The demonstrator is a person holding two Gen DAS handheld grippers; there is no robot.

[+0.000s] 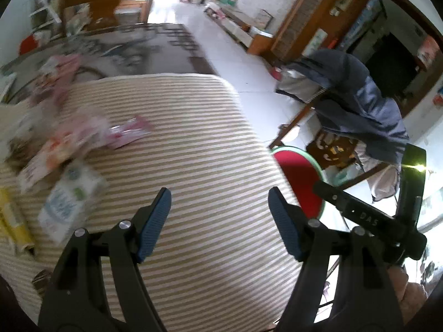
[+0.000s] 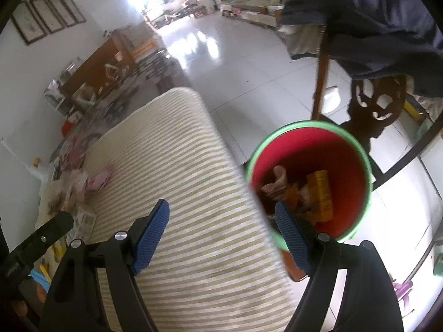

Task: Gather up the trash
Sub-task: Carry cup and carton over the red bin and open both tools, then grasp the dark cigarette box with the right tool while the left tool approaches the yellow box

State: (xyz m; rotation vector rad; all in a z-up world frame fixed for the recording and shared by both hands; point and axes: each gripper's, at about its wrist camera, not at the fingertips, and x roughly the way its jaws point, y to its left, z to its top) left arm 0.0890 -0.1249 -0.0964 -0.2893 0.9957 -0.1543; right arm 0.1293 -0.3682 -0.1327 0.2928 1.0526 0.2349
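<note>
My left gripper [image 1: 220, 197] is open and empty above a table under a beige striped cloth [image 1: 193, 152]. Blurred trash lies at the left: a pink wrapper [image 1: 128, 132], a white and blue pack [image 1: 70, 199], a yellow box [image 1: 12, 218] and more wrappers [image 1: 55, 144]. A red bin with a green rim [image 2: 310, 177] stands on the floor by the table's right edge and holds yellow and brown trash [image 2: 318, 193]. My right gripper [image 2: 221, 210] is open and empty, over the table edge next to the bin. The bin also shows in the left wrist view [image 1: 301, 179], as does the right gripper's body [image 1: 368, 218].
A wooden chair [image 2: 371, 110] draped with a dark blue jacket [image 1: 357, 96] stands behind the bin. White tiled floor [image 2: 249, 69] stretches beyond. Wooden furniture [image 1: 105, 2] lines the far walls. The pink wrappers [image 2: 94, 179] lie far left in the right wrist view.
</note>
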